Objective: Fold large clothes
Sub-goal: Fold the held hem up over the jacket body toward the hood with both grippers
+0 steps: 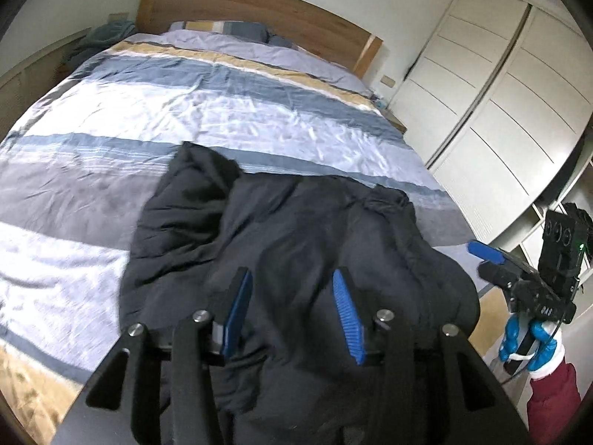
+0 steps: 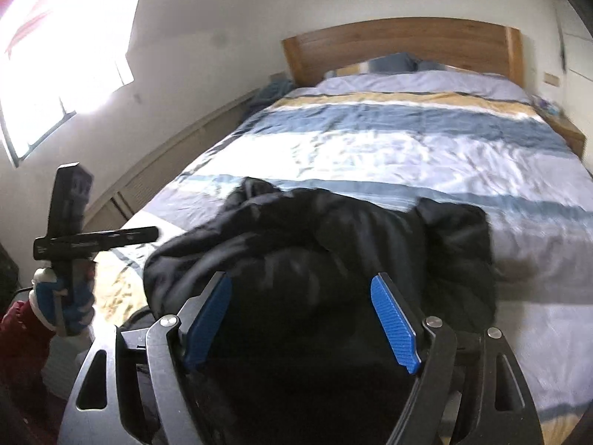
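Striped bedding (image 1: 185, 111) bears a dark padded jacket (image 1: 296, 230), bunched near the foot edge, apparently part-folded. Left gripper (image 1: 292, 289) and right gripper (image 2: 302, 298) are held spread above it, pinching nothing; tidying is judged outstanding.

Black padded garment (image 1: 296, 244), seemingly folded, rumpled on bed

My left gripper (image 1: 292, 278) and right gripper (image 2: 302, 283) had black frames, ribbed blue pads (image 2: 394, 320), silver screws; blue-and-white gloves (image 1: 530, 341), maroon sleeve (image 1: 552, 396) at lower right.
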A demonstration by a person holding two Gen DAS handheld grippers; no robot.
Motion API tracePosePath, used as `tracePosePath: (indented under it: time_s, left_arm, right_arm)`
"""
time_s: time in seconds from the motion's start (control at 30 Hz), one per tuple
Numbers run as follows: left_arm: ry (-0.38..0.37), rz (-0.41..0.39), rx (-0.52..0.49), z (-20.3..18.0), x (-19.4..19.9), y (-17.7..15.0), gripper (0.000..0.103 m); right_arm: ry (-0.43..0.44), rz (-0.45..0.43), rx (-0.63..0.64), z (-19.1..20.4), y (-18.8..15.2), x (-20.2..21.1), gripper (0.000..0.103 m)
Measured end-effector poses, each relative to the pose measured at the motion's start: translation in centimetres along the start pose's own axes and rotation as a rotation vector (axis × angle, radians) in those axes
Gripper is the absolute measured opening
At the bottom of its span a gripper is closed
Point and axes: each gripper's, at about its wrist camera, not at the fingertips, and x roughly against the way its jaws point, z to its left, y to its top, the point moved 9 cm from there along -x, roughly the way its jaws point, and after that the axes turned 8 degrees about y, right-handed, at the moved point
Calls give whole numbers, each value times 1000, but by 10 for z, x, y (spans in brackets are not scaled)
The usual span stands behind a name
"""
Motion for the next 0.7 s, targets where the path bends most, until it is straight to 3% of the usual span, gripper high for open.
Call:
tracePosePath:
  time_s: [0.13,0.2,0.4,0.7]
  left_arm:
    - [-34,28,-41,-24,-26,-13,44]
    - [-16,55,-86,-32,-41,-28,44]
    - [29,123,-147,-30,-82,-72,44]
    - [82,127,-199,-22,-119,-112,44]
  right_arm:
    - [7,50,53,12,-2,-26,77]
    - [14,87,72,14,-12,-38,77]
    - [-64,241,127,-13,-68,-66,77]
    - [-82,245,150,-45,-112,-78,78]
